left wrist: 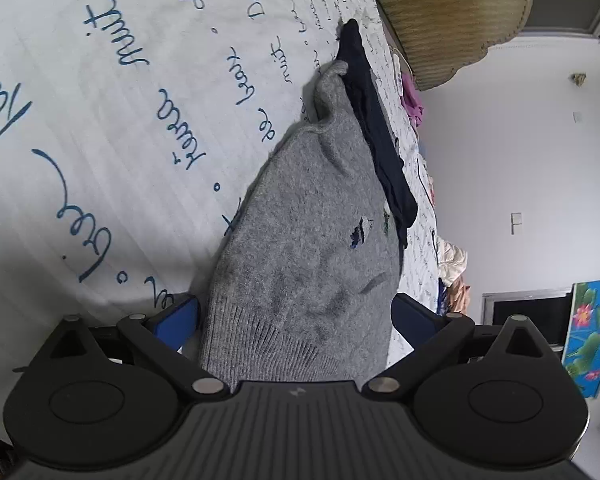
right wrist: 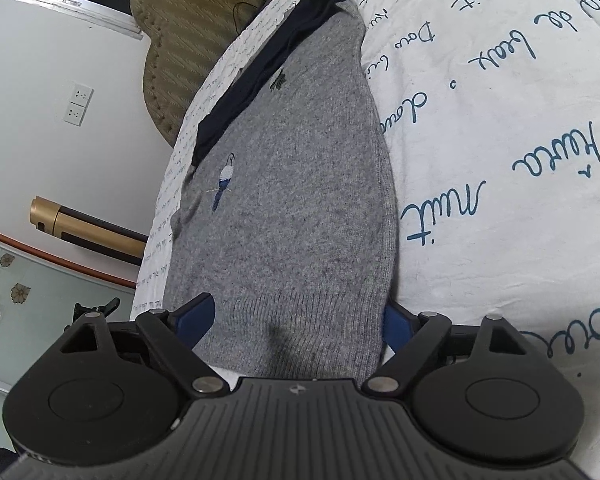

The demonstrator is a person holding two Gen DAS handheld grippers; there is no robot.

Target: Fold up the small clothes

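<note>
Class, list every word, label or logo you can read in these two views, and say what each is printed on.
"nuit": blue cursive on the white bedsheet.
"de beaux": same bedsheet.
"Doux": same bedsheet.
Other cursive words and the fine print along its edge: not legible.
Small dark mark stitched on the grey sweater: too small to read.

white script-printed bedsheet, tan headboard, floral painting, wall sockets
</note>
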